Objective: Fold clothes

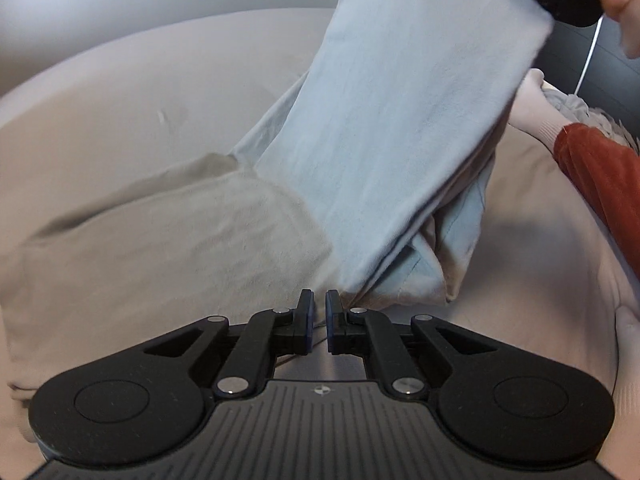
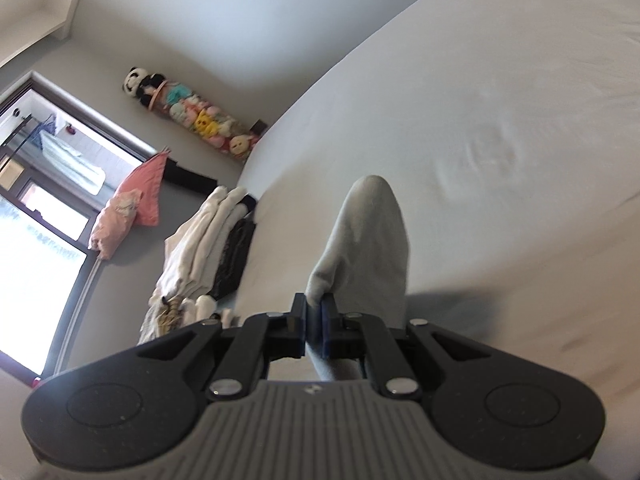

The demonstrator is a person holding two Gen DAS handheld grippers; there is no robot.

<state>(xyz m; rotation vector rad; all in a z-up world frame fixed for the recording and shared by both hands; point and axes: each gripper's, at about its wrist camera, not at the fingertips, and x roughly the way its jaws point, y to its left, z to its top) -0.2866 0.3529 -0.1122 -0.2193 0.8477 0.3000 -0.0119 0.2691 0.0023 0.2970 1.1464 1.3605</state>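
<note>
Garment (image 1: pixel 380 128) hangs above the bed (image 1: pixel 120 80); folded cloth (image 1: pixel 168 240) lies left of it; clothes pile (image 2: pixel 200 248) beside the bed's edge.

Open bed sheet (image 2: pixel 500 128) ahead-right of right tongs; stacked clothes (image 2: pixel 200 256) blocking left edge.

Above the left gripper (image 1: pixel 319 308), the pale blue garment (image 1: pixel 400 128) runs off the top edge, blurred. The right gripper (image 2: pixel 314 312) hides the grey cloth's (image 2: pixel 368 240) pinched edge.
</note>
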